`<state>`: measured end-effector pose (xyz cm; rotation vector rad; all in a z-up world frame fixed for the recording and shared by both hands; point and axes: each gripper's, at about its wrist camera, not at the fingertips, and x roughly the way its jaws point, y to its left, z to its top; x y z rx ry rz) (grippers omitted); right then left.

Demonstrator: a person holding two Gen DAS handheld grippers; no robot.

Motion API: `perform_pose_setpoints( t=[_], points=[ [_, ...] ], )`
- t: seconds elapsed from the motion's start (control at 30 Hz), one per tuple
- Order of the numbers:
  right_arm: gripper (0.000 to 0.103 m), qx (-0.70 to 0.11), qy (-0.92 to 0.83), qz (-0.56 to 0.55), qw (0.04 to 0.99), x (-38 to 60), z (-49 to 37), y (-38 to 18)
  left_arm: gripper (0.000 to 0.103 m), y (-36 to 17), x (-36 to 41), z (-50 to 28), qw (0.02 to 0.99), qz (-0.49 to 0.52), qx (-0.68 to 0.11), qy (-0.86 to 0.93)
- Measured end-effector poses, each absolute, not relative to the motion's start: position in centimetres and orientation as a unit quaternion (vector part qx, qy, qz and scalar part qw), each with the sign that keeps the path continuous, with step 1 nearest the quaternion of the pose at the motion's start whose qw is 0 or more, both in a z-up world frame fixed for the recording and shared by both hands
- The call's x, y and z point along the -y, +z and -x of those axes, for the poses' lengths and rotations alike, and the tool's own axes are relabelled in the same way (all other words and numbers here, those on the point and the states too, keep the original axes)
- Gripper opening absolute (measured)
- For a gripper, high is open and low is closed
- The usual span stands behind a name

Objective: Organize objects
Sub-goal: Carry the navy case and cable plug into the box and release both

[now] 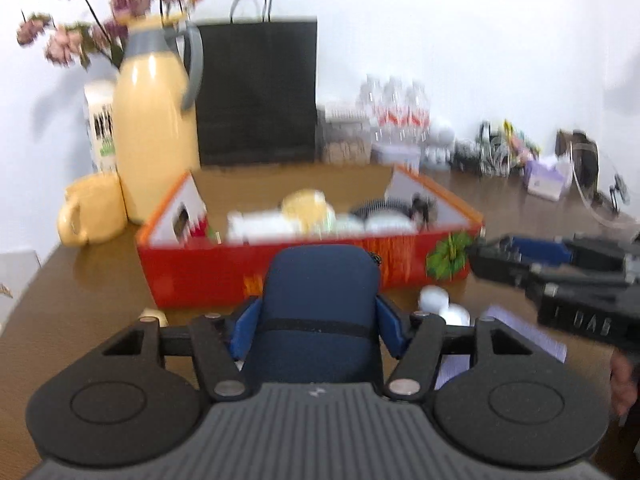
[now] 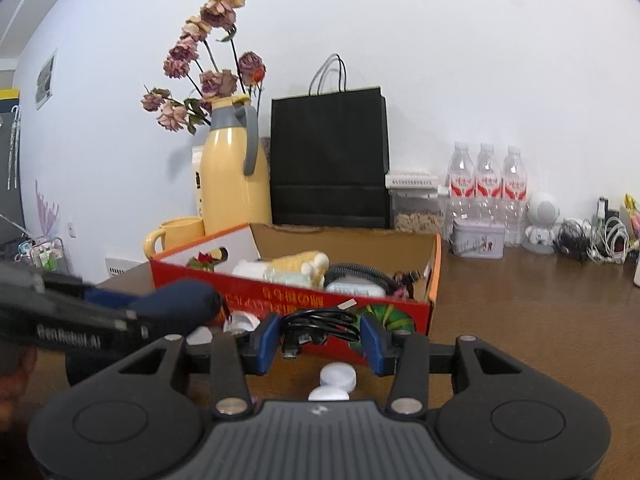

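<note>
A dark blue padded case (image 1: 318, 304) is clamped between the blue pads of the left gripper (image 1: 316, 330), raised just in front of the red cardboard box (image 1: 280, 268) on the brown table (image 1: 80, 280). In the right wrist view a bundled black cable (image 2: 320, 326) is pinched in the right gripper (image 2: 320, 342), held near the box's front corner. The step in hand is judged to be the carrying of both items to the box (already holding a rolled towel, a hose and some small items, though blur hides detail). Next, the case would need to be lifted clear of the front wall, brought over a free spot inside, and released. Two white caps (image 2: 336, 378) are left on the table below.
</note>
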<state>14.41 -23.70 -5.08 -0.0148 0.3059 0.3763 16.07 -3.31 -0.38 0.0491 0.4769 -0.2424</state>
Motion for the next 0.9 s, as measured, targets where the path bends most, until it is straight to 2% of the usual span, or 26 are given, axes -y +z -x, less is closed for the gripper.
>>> perform_pose_setpoints(
  t=[0.33,0.6,0.77,0.8,0.83,0.87,0.9],
  points=[
    [0.043,-0.111,0.179,0.032,0.977,21.6,-19.7,-0.5,0.062,4.6,3.2,-21.6,0.984,-0.002,-0.166,-0.071],
    [0.043,-0.14,0.145,0.003,0.979,19.7,-28.3,-1.0,0.062,3.8,3.6,-27.6,0.99,-0.011,-0.142,-0.02],
    [0.045,-0.172,0.144,0.009,0.974,19.6,-30.6,-3.0,0.066,2.0,3.2,-30.9,0.984,-0.005,-0.178,-0.03],
    [0.048,-0.178,0.143,0.01,0.974,19.6,-30.9,-3.3,0.069,1.6,3.0,-31.3,0.982,-0.004,-0.185,-0.029],
    [0.065,-0.181,0.141,0.009,0.973,19.6,-31.0,-3.6,0.079,1.2,2.8,-31.4,0.983,-0.001,-0.183,-0.026],
    [0.088,-0.182,0.139,0.009,0.973,19.6,-31.1,-3.8,0.088,1.2,2.6,-31.3,0.984,0.002,-0.176,-0.024],
    [0.098,-0.181,0.137,0.01,0.974,19.6,-30.9,-3.9,0.103,1.2,2.5,-31.1,0.986,0.005,-0.167,-0.022]
  ],
)
